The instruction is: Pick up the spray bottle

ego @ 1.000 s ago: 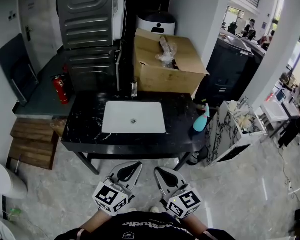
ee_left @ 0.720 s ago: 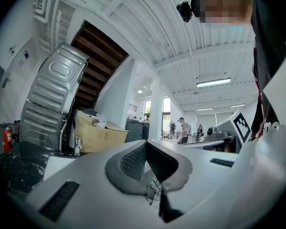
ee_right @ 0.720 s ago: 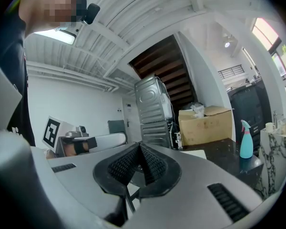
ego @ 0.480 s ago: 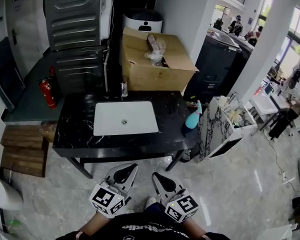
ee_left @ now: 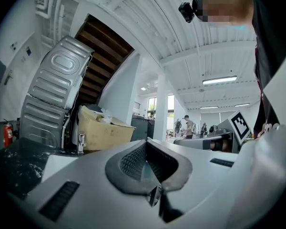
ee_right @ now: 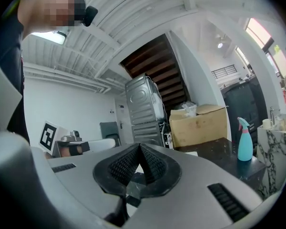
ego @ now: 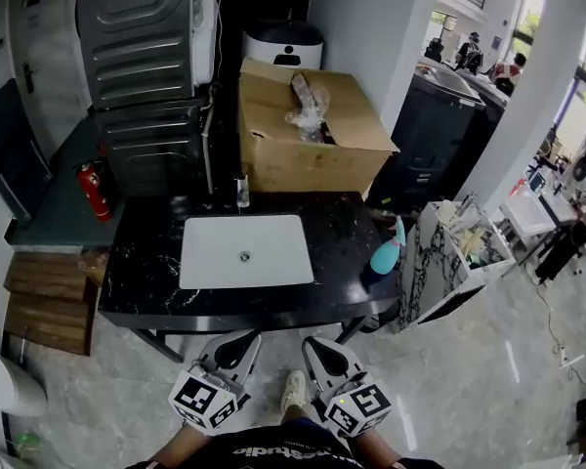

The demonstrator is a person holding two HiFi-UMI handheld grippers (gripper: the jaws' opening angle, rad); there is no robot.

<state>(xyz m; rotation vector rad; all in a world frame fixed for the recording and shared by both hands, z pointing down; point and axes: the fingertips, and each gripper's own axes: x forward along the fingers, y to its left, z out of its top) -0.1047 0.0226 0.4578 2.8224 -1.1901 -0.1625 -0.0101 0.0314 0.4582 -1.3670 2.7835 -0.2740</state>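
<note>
Left tool (ego: 238, 343) and right tool (ego: 318, 347) neared the counter (ego: 145, 254).

- A black, white-veined table (ego: 146, 262) stands on the pale tiled floor (ego: 469, 360).
- A white rectangular sink (ego: 215, 247) is set into the middle of the top; a small chrome faucet (ego: 241, 191) stands at its far edge.
- A teal spray bottle (ego: 388, 249) stands upright at the right end, apart from the sink.
- A cardboard box (ego: 308, 140) with open flaps sits at the far edge, right of the faucet.
- Stacked wooden pallets (ego: 44, 301) lie on the floor left of the table.
</note>
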